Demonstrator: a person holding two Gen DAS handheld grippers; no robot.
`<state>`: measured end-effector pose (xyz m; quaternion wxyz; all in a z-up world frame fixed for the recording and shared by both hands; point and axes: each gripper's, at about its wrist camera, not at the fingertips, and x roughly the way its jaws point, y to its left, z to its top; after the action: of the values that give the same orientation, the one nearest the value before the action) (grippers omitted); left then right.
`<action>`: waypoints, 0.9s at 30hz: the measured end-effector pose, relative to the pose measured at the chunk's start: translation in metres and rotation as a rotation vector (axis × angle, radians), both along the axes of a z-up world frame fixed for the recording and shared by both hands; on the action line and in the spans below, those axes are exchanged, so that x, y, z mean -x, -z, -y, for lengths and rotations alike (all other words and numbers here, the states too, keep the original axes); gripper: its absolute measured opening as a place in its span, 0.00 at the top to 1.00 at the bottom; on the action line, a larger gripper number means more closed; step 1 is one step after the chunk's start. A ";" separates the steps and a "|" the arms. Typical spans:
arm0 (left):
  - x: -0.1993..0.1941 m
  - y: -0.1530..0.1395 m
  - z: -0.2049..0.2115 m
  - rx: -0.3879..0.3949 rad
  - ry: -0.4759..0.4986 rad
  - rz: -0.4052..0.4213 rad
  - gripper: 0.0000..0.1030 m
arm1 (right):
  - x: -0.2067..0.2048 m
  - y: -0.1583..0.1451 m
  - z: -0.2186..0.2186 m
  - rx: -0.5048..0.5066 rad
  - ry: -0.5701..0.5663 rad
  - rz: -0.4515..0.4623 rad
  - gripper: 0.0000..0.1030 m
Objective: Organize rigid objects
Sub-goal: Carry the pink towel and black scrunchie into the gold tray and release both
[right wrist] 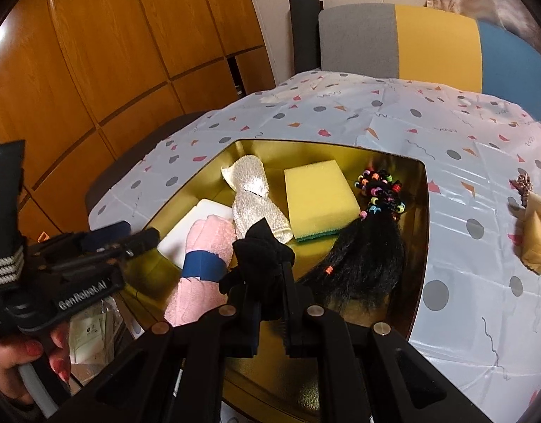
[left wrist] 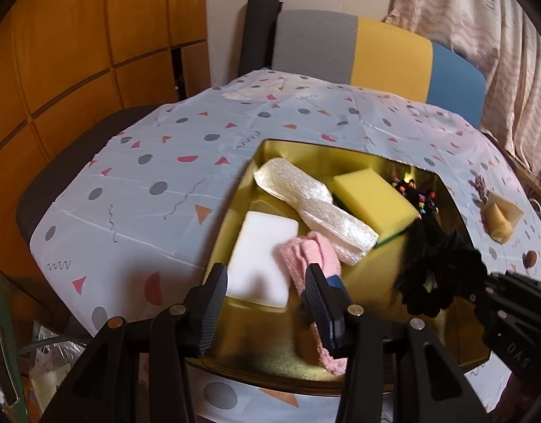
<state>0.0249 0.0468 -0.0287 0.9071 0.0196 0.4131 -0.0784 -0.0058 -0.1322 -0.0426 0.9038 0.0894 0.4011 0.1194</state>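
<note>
A shallow gold-lined metal tin sits on the tabletop, which is covered by a pale plastic cloth printed with grey dots and red and orange triangles. Inside the tin, a flat white rectangular foam block lies at the left. A rolled pink fluffy towel bound with a blue band lies partly over the block's right edge. Beyond them a cream woven scrubbing cloth stretches diagonally, its right end resting on a yellow sponge with a green scouring base. To the right of the sponge lies a black hairpiece strung with coloured beads, its loose strands spreading toward the near wall of the tin.

The left claw hangs released over the near left part of the tin, the white block showing between its fingers and the pink towel just behind its right finger. The right claw is clenched on a black ruffled fabric scrunchie, held above the tin between the towel and the hairpiece.

Outside the tin, at the right of the tabletop, lies a small yellow cloth pouch with a dried sprig. A grey, yellow and blue chair back stands behind the tabletop, with orange wooden panels to the left.
</note>
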 end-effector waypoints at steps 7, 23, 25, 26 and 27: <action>-0.001 -0.004 -0.008 0.025 -0.028 0.006 0.55 | -0.008 0.010 0.004 -0.008 0.021 -0.071 0.91; 0.005 -0.005 -0.003 0.048 -0.001 -0.006 0.55 | -0.027 0.024 -0.003 -0.032 0.026 -0.150 0.86; 0.005 -0.004 -0.002 0.047 0.002 -0.011 0.55 | -0.026 0.025 -0.002 -0.017 0.030 -0.147 0.73; 0.006 -0.004 -0.002 0.045 0.003 -0.011 0.55 | -0.025 0.023 0.000 -0.012 0.039 -0.139 0.65; 0.006 -0.005 -0.002 0.042 0.004 -0.010 0.55 | -0.022 0.020 0.004 -0.015 0.051 -0.126 0.61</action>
<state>0.0186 0.0488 -0.0239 0.9051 0.0010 0.4157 -0.0891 0.0160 -0.1361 -0.0628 0.8788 0.1138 0.4539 0.0937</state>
